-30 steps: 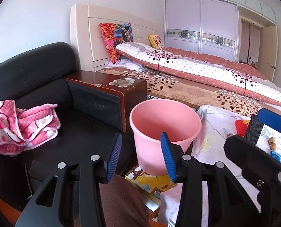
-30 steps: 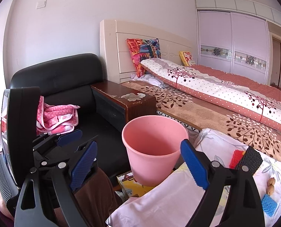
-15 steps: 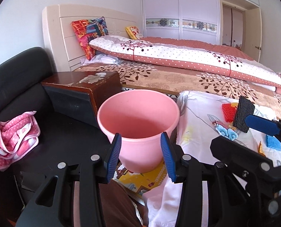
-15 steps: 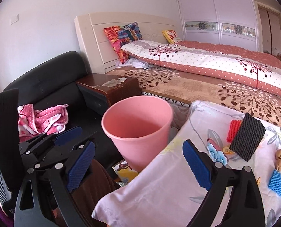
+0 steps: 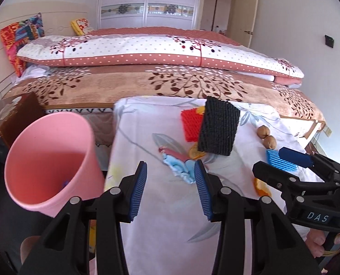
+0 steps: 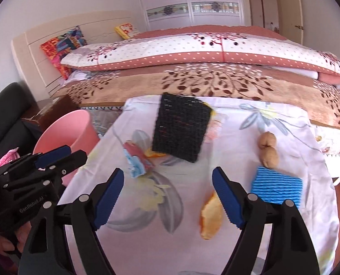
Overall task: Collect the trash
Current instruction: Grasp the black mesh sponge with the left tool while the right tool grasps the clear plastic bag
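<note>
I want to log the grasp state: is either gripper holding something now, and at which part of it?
Nothing is held. The left gripper and the right gripper both stand open above the cloth, with no trash between their pads.

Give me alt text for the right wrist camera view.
The open right tool hangs empty over a floral cloth strewn with a black pad, blue pad, two walnuts and orange peel. A pink bin stands left, a bed behind.
</note>
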The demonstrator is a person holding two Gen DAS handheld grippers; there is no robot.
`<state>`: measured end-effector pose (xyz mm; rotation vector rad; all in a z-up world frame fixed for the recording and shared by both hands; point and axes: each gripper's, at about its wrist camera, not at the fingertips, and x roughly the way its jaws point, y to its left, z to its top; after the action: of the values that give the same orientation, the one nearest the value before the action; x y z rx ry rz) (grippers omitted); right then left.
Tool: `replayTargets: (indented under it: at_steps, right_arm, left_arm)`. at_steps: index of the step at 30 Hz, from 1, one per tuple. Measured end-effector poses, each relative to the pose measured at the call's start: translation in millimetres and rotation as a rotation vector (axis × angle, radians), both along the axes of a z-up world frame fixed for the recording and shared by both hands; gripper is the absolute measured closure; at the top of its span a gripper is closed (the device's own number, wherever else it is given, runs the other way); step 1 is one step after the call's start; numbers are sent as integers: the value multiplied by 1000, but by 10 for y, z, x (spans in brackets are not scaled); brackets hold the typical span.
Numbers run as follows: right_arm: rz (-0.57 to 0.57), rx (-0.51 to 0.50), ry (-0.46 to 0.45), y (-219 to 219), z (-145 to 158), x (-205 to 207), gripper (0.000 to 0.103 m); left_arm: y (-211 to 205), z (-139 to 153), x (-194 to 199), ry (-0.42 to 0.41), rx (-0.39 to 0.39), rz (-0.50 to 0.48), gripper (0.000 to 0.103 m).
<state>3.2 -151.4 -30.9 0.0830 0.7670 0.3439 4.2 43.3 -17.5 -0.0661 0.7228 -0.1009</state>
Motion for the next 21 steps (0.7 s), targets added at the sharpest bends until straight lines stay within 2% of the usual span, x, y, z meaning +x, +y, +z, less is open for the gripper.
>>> replayTargets:
  at_steps: [3, 7, 13, 18, 19, 21]
  right_arm:
    - [-51, 29, 39, -228, -64, 120, 36]
    - [-82, 38, 56, -356, -104, 218, 41]
    - [-96, 64, 63, -410, -104, 345, 41]
    - [-102, 96, 78, -450, -117, 513, 41]
    - [-102, 107, 80, -456, -117, 549, 41]
    - [-102, 120, 84, -458, -120, 621, 41]
  left_arm:
    - [-166, -45, 255, 18, -14, -51, 60]
    - [-327, -112, 569, 45, -15, -89, 60]
    - [-461, -234, 983, 91, -5, -123, 60]
    - [-487, -364, 1145, 119, -9, -109, 61]
    - [-475, -368, 1148, 118, -22, -106, 73]
    - [-460, -380, 1156, 128, -32, -100, 89]
